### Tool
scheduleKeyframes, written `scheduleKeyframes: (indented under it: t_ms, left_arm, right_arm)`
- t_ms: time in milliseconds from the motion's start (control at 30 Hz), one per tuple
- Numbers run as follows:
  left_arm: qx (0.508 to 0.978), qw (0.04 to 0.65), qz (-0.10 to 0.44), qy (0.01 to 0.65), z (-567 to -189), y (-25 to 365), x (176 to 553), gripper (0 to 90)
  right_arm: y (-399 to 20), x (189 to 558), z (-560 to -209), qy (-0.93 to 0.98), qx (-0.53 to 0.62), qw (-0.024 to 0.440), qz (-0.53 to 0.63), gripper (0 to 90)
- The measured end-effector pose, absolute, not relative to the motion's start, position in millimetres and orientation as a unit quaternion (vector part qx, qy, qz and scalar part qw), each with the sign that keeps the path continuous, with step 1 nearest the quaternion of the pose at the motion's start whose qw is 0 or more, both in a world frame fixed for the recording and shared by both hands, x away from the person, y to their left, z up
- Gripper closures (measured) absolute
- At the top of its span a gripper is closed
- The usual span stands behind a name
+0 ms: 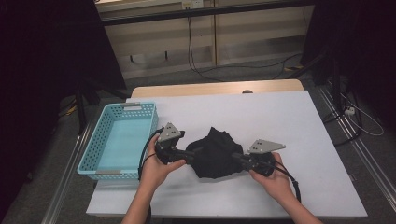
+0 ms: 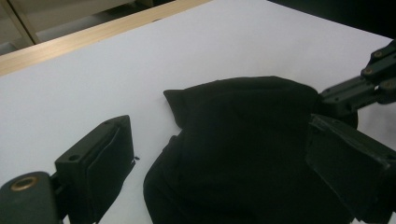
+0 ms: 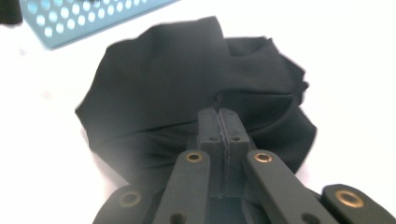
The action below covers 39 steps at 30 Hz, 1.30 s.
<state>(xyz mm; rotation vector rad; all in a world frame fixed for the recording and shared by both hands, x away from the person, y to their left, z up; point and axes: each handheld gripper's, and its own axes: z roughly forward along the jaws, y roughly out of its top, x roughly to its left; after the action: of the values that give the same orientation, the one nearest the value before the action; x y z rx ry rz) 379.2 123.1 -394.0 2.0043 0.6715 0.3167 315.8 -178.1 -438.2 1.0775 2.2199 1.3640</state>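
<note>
— So, any writing to read? 
— None legible. The cloth [image 1: 214, 154] lies crumpled at centre frame on the table [image 1: 289, 121]. 
— Grippers? 
— The right gripper [image 3: 219, 122] is clenched on a fold; the left gripper [image 2: 224, 158] gapes around the cloth. The high view adds the basket [image 1: 140, 112], left of centre.

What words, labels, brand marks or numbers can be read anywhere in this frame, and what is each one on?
None can be read. The black cloth, the blue basket, the white table cover and both grippers' grey plates show no print. A small pale tag on the far wall rail is too small and blurred to read.
</note>
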Motion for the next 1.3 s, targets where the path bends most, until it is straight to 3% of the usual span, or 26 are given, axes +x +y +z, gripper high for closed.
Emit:
scheduleKeyframes:
  t_ms: [333,900,1100,1300]
  left_arm:
    - [0.825,0.482,0.124,0.268,-397,115,376,8.4]
    - [0.837,0.483,0.107,0.234,-405,92,366,11.0]
    - [0.841,0.481,0.104,0.223,-410,88,365,15.5]
    - [0.846,0.485,0.1,0.199,-416,81,360,27.5]
  right_arm:
    - [-209,318,-425,0.748,0.401,0.187,0.495,89.9]
    - [-226,316,-420,0.729,0.421,0.2,0.501,89.8]
    - [-228,317,-416,0.725,0.422,0.203,0.505,89.8]
    - [-234,318,-417,0.721,0.429,0.206,0.504,89.8]
